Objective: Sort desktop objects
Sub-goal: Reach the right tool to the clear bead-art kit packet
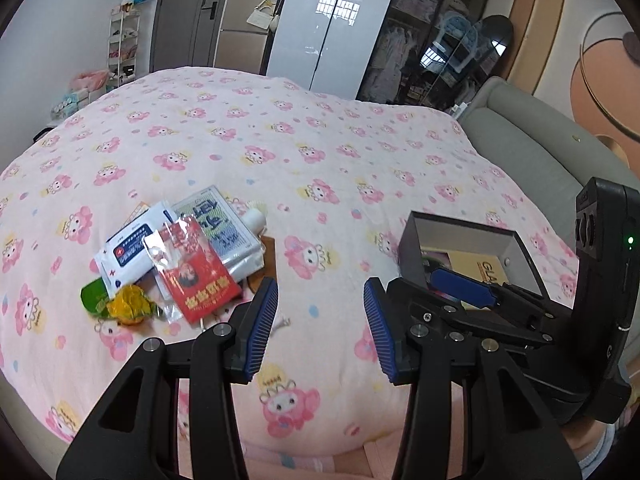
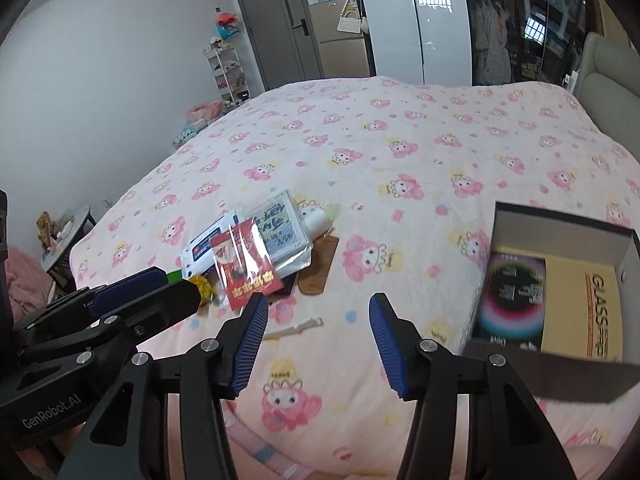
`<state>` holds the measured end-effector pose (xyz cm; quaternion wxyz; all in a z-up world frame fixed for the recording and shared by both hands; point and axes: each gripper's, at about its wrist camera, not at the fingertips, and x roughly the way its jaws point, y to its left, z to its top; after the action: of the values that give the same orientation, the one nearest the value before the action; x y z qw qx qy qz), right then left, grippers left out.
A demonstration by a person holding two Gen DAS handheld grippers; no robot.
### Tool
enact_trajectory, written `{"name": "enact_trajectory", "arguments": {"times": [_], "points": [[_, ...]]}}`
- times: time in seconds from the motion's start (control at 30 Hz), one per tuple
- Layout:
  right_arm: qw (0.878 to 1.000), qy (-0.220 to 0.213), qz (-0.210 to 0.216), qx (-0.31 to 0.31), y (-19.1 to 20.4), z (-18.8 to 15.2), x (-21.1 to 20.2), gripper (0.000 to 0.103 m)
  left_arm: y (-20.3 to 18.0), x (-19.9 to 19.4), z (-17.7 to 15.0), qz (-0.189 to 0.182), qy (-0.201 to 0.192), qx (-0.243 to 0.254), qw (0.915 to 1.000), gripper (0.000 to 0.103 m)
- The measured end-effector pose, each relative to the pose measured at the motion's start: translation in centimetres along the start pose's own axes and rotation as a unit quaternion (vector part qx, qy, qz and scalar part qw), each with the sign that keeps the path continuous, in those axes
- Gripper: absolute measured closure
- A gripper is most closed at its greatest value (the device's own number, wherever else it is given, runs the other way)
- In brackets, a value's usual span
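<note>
Beyond both empty, parted jaws | pile of packets [image 1: 180, 256] | left gripper [image 1: 320, 328] | right gripper [image 2: 318, 344]

A pink cartoon-print bedspread [image 1: 280, 140] fronts a grey door [image 2: 276, 20] and glossy wardrobe [image 1: 332, 20].

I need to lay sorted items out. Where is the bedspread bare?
Bare: between the pile's red packet and the open box, and the whole far bedspread behind them. Crowded: the pile around the wooden comb.

Right gripper [image 2: 318, 336] with blue pads parted and empty over pink patterned bedspread [image 2: 400, 140], heap of packets [image 2: 256, 252] ahead-left, brown comb [image 2: 318, 266] beside it, open dark box [image 2: 560, 304] at right, left gripper [image 2: 152, 292] entering at left
</note>
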<state>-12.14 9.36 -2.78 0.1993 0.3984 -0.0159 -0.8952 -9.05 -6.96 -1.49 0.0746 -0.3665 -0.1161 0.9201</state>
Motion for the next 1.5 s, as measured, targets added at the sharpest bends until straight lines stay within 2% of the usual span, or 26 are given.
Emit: {"name": "enact_trajectory", "arguments": {"times": [0.3, 0.53, 0.63, 0.77, 0.87, 1.03, 1.13, 1.17, 1.3, 1.47, 1.5], "points": [[1.0, 0.001, -0.026, -0.005, -0.1, 5.3, 4.7, 0.053, 3.1, 5.2, 5.0, 0.01, 0.003, -0.021, 0.9997, 0.058], [0.999, 0.029, -0.038, -0.004, -0.7, 7.7, 10.5, 0.053, 6.7, 11.8, 7.0, 0.017, 0.048, -0.059, 0.9969, 0.058], [0.998, 0.054, -0.041, 0.002, -1.2, 8.2, 13.6, 0.053, 9.1, 15.5, 7.2, 0.014, 0.082, -0.101, 0.9914, 0.058], [0.995, 0.095, -0.034, 0.013, -1.7, 7.6, 17.7, 0.053, 12.4, 20.1, 5.5, -0.023, 0.135, -0.164, 0.977, 0.058], [0.992, 0.123, -0.04, 0.011, -1.7, 6.6, 20.4, 0.053, 13.8, 22.3, 4.3, -0.003, 0.169, -0.176, 0.9698, 0.059], [0.988, 0.154, -0.028, 0.01, -1.0, 5.7, 23.8, 0.053, 15.6, 23.2, 3.3, 0.048, 0.192, -0.195, 0.9606, 0.058], [0.986, 0.163, -0.02, 0.002, -0.2, 5.6, 25.2, 0.053, 17.2, 23.0, 2.8, 0.121, 0.196, -0.198, 0.9527, 0.058], [0.986, 0.165, -0.017, 0.0, 0.0, 5.6, 25.7, 0.053, 17.8, 22.8, 2.6, 0.134, 0.195, -0.206, 0.9495, 0.059], [0.986, 0.168, -0.009, 0.0, 0.7, 6.1, 27.4, 0.053, 19.8, 22.0, 1.9, 0.124, 0.187, -0.264, 0.9379, 0.059], [0.986, 0.166, 0.002, 0.016, 0.7, 6.7, 29.1, 0.048, 20.5, 21.7, 1.2, 0.127, 0.183, -0.281, 0.9335, 0.059], [0.986, 0.169, 0.002, 0.017, 0.7, 6.8, 29.3, 0.044, 20.6, 21.7, 1.0, 0.126, 0.184, -0.285, 0.9322, 0.059]]}}
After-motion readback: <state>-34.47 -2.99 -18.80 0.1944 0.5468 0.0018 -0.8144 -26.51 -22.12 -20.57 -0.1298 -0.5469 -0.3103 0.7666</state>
